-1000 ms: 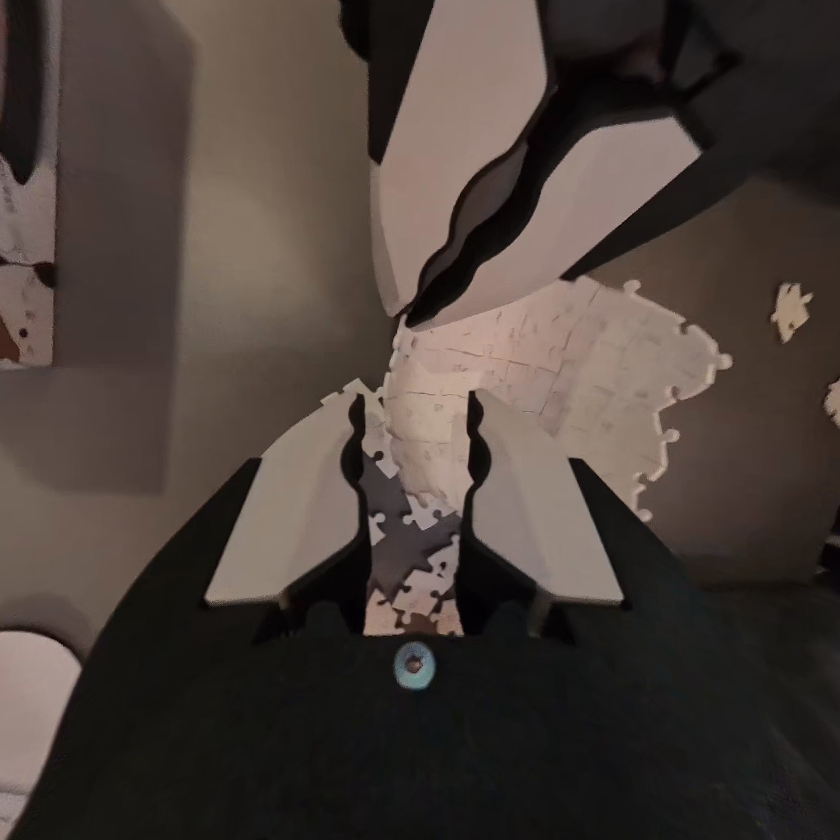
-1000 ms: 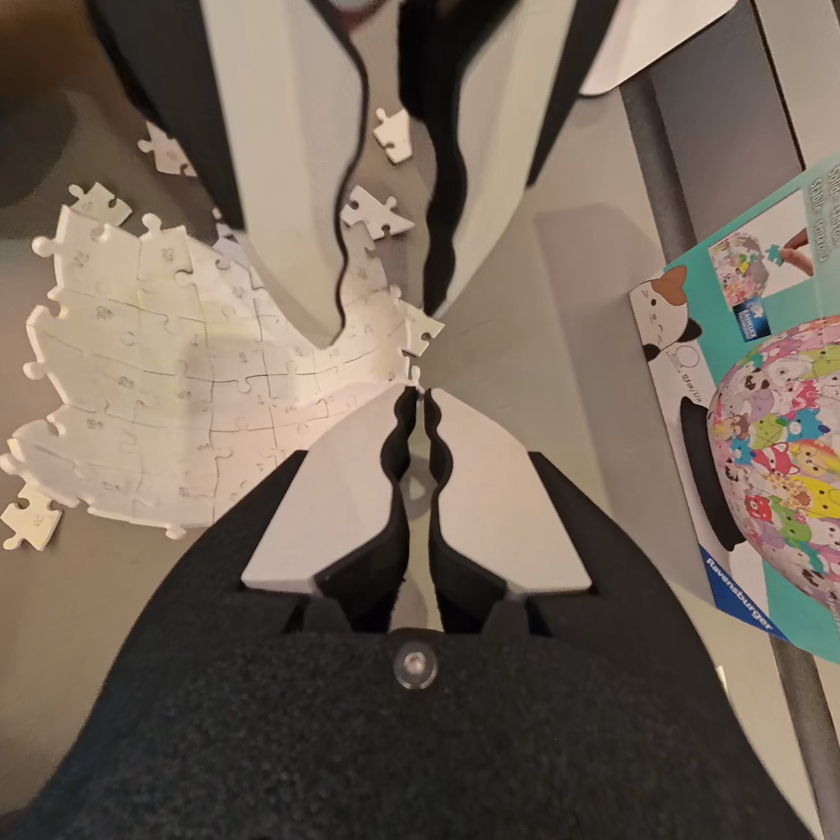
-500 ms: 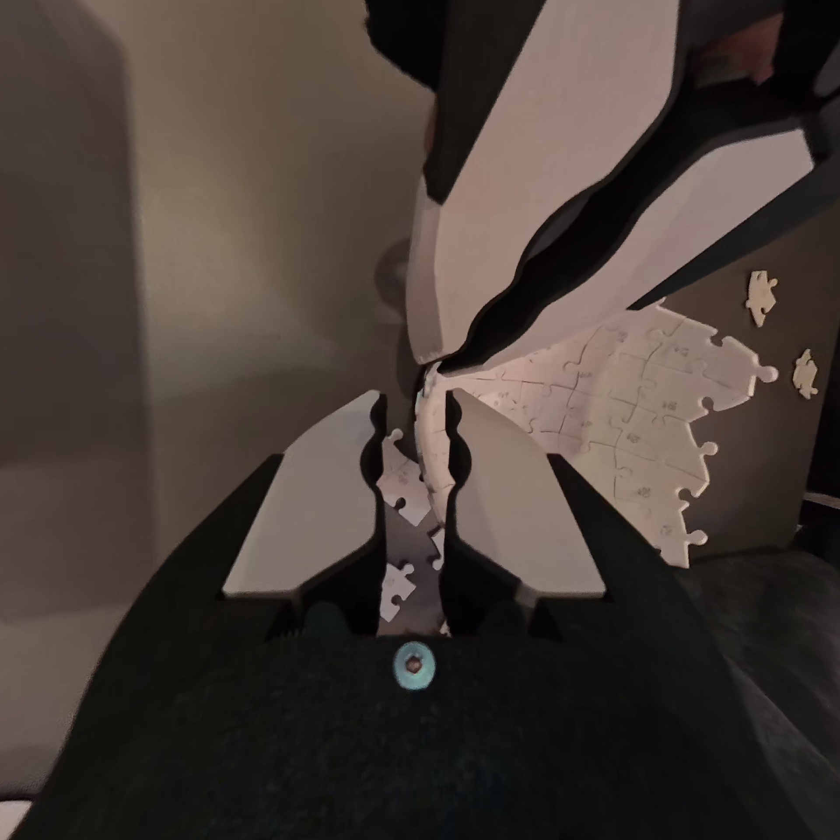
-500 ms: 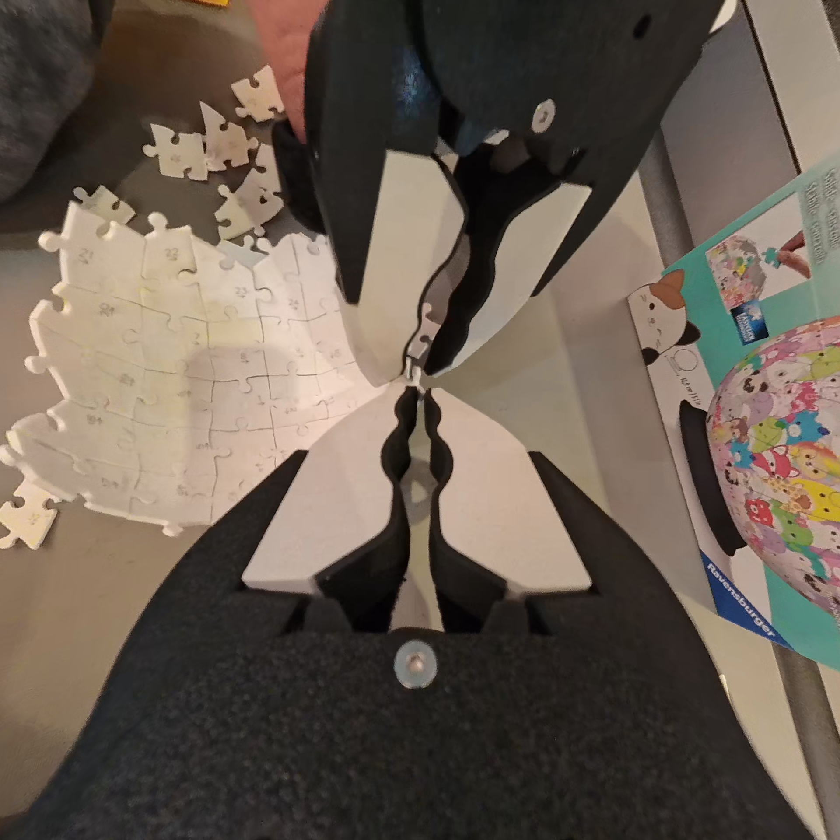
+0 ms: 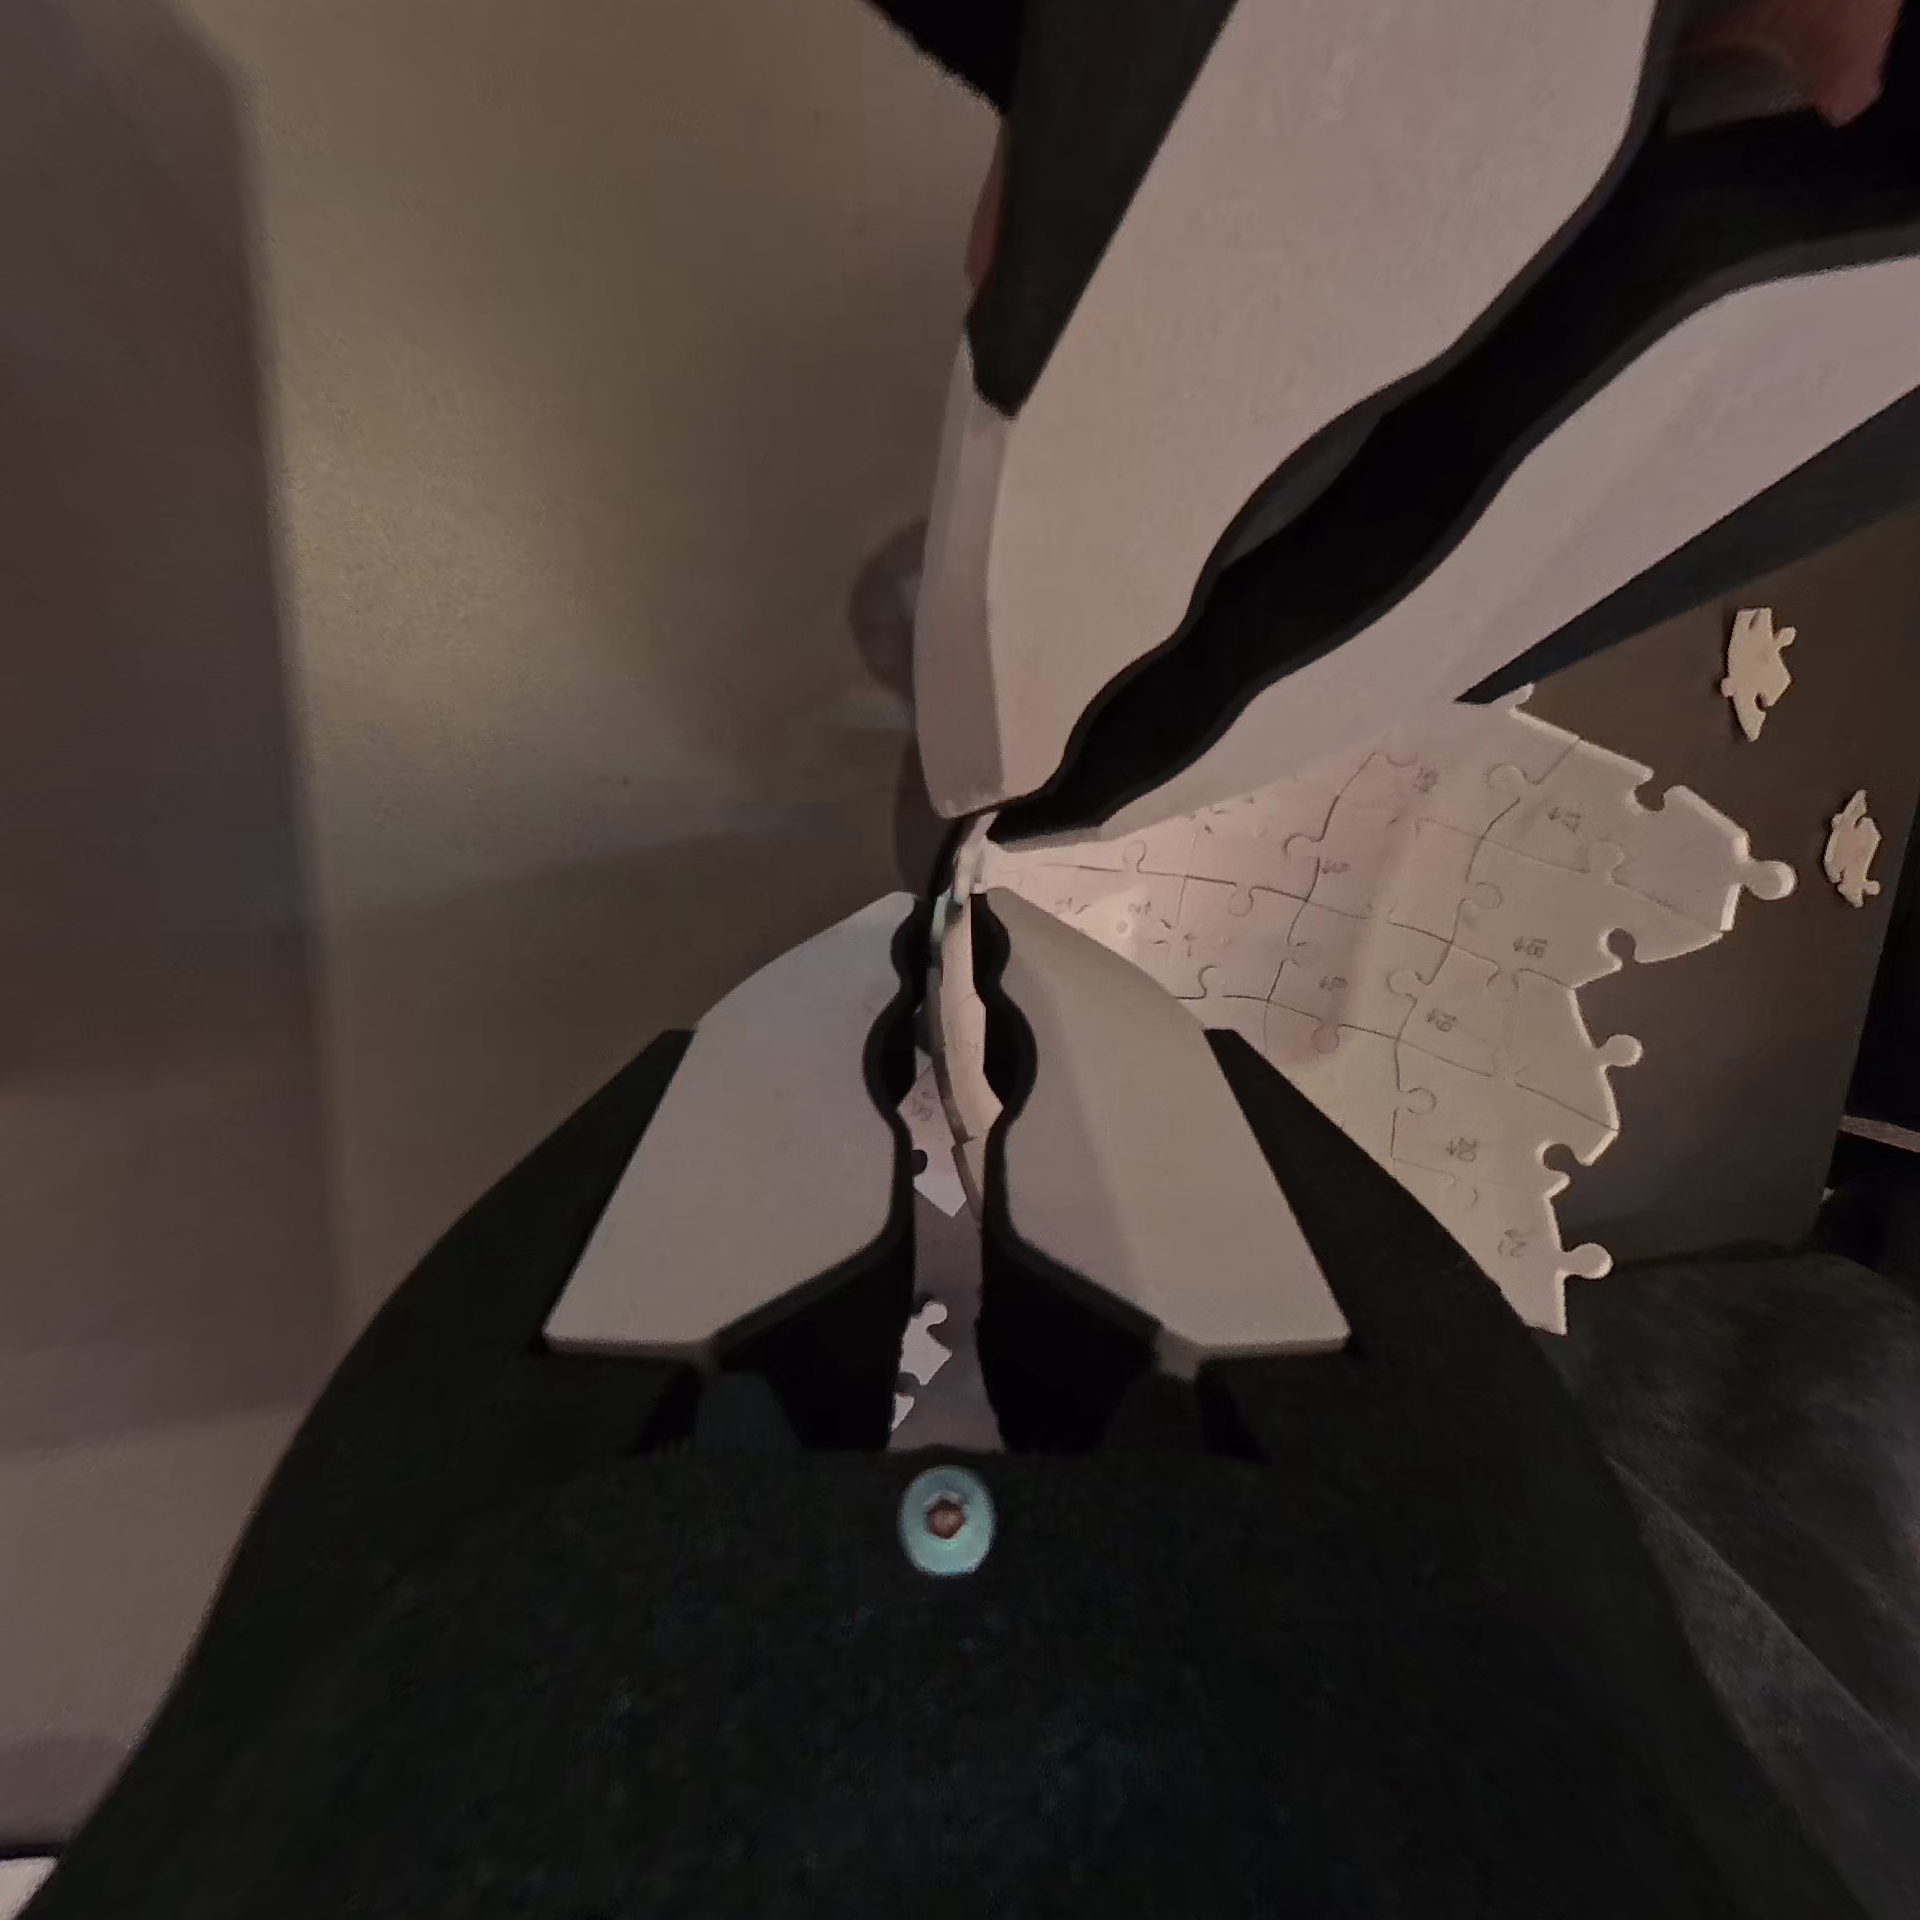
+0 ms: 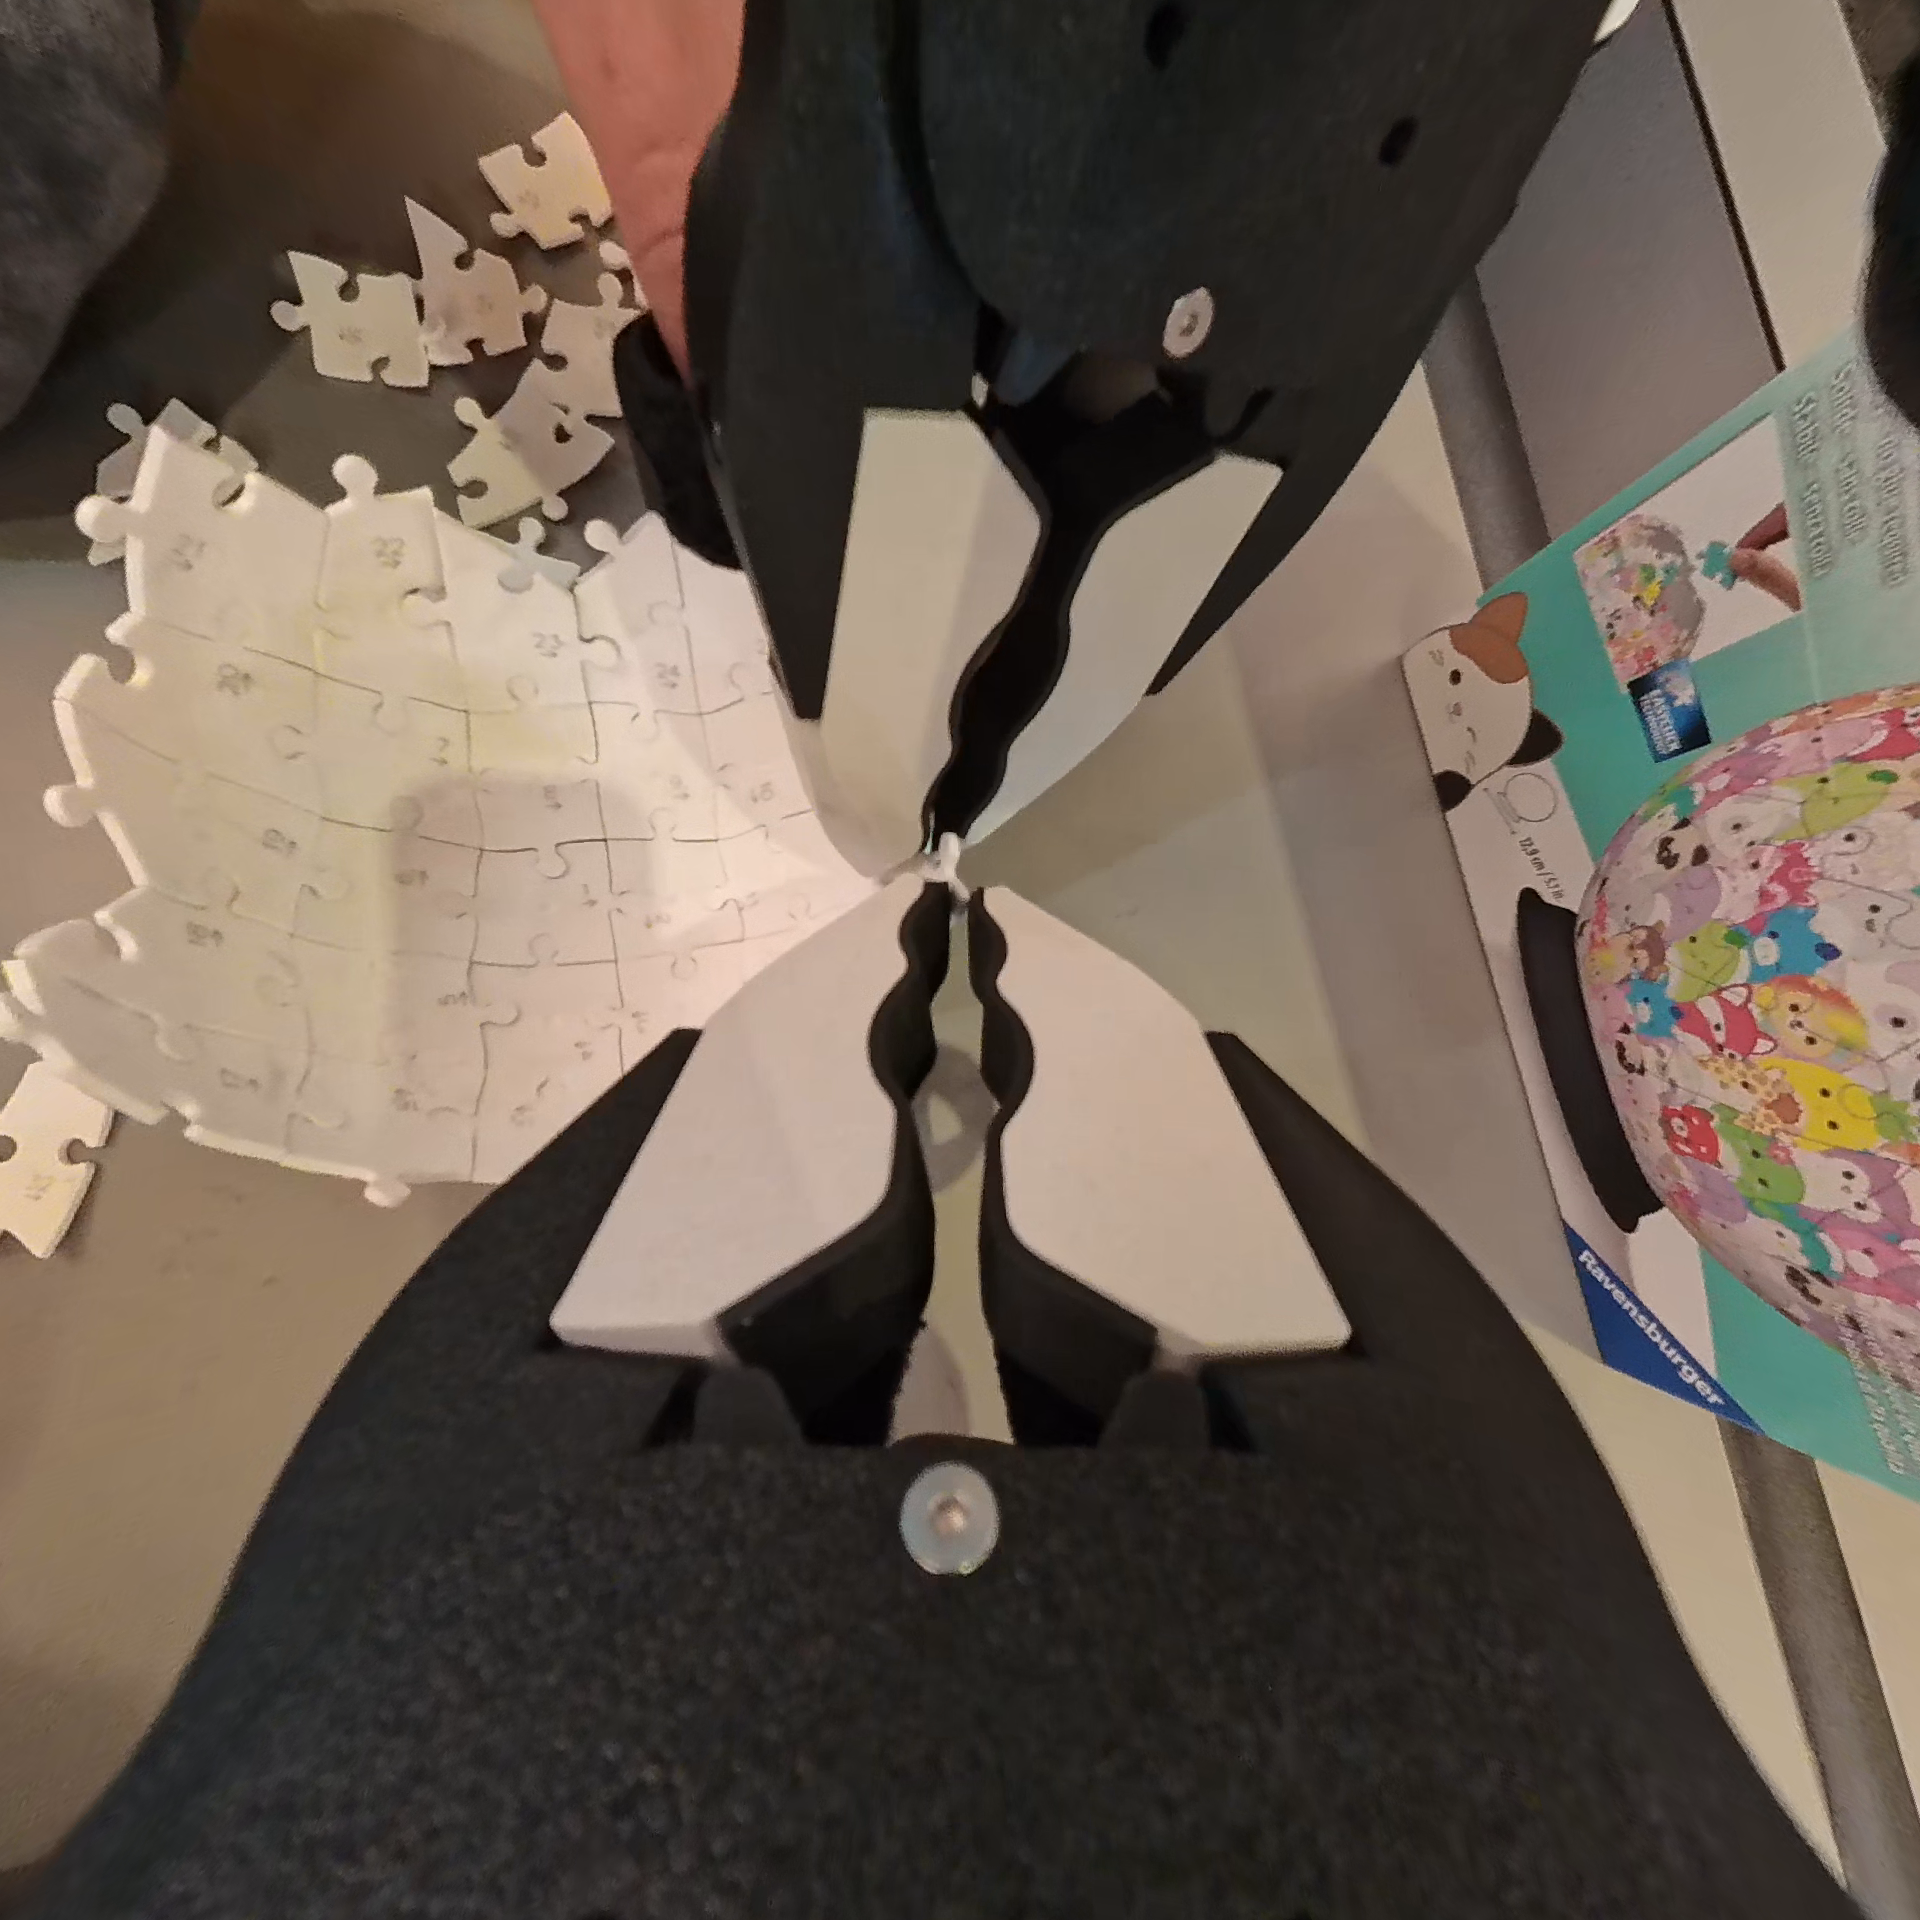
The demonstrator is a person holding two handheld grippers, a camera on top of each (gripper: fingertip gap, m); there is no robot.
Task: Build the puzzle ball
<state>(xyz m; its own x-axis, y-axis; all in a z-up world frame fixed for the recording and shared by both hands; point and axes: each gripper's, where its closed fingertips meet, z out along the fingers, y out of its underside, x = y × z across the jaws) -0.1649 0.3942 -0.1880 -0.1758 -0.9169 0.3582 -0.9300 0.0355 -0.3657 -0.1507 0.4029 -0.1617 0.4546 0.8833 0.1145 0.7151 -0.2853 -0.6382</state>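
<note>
Grey tabletop underneath, bearing at right a teal cardboard puzzle box printed with a colourful ball and at left a curved white shell of joined puzzle pieces, blank numbered backs up. Tip to tip at that shell's right edge: left gripper from the far side, pinched on the rim, and right gripper from the near side, nipping a small white puzzle piece. Scattered loose white pieces far left, beyond the shell.
</note>
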